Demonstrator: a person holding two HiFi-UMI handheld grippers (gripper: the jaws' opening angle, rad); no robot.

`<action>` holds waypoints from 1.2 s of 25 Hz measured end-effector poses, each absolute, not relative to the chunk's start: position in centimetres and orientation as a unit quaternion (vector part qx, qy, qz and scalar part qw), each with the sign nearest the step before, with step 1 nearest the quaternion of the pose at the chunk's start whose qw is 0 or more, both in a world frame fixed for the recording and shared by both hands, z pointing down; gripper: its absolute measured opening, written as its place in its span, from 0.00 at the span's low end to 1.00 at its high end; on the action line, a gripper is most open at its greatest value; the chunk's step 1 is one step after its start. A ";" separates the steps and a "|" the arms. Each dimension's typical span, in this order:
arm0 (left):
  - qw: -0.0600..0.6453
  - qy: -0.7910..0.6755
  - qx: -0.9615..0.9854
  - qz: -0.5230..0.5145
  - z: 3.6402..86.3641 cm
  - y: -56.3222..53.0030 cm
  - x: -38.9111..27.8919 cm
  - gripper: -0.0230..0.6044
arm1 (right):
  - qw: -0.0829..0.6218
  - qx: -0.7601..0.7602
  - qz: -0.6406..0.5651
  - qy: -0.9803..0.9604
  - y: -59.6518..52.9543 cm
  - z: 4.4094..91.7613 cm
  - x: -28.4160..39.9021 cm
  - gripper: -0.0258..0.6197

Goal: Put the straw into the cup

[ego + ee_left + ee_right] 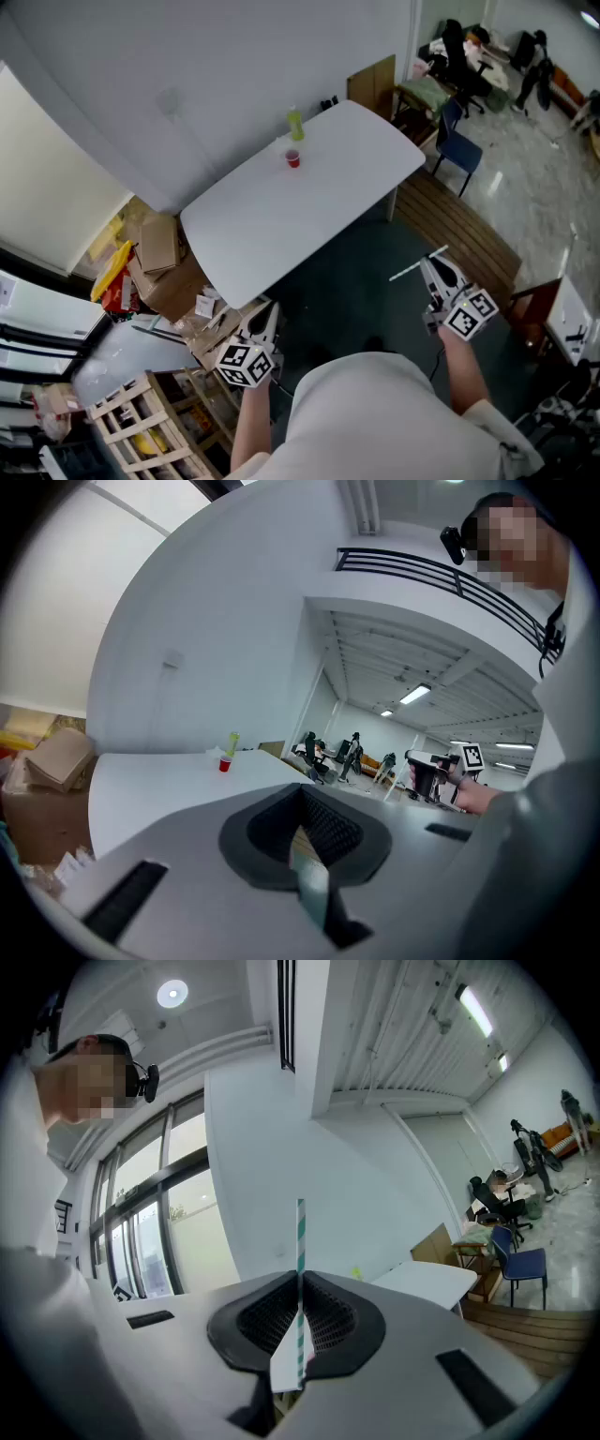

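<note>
A small red cup (292, 158) stands near the far edge of the white table (281, 220), with a green bottle (295, 124) just behind it. In the left gripper view the cup (224, 764) is small and far off on the table (159, 785). My right gripper (431, 265) is held well short of the table's near right side and is shut on a green-and-white striped straw (408, 271). In the right gripper view the straw (300, 1241) sticks straight up from the gripper (300, 1324). My left gripper (265, 311) hovers off the table's near left corner, shut and holding nothing (302, 834).
Cardboard boxes (159, 255) and clutter lie on the floor left of the table. A wooden crate (141, 424) is at the lower left. A blue chair (459, 150) and a wooden platform (469, 227) are on the right, with desks and chairs (469, 56) beyond.
</note>
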State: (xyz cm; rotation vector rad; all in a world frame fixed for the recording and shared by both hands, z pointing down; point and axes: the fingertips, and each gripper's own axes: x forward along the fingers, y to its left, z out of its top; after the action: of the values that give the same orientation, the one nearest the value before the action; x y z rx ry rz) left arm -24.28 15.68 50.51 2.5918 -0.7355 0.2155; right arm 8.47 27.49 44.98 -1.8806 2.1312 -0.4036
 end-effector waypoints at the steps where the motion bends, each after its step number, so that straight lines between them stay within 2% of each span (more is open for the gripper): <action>1: 0.217 -0.265 0.936 0.078 50.5 15.7 -24.2 0.04 | 0.137 -0.650 -0.140 0.735 27.4 44.9 8.4 0.11; 17: 0.221 -0.254 0.938 0.084 51.2 15.2 -24.6 0.04 | 0.164 -0.654 -0.145 0.724 27.5 44.2 7.9 0.11; 30: 0.224 -0.229 0.942 0.095 52.5 14.3 -28.1 0.04 | 0.166 -0.680 -0.147 0.699 28.3 45.3 4.4 0.11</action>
State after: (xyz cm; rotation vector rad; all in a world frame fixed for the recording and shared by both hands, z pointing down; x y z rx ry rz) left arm -28.08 14.31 52.52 2.6005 -0.6329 0.2616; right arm 4.37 28.26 45.30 -1.9367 1.9897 -0.4190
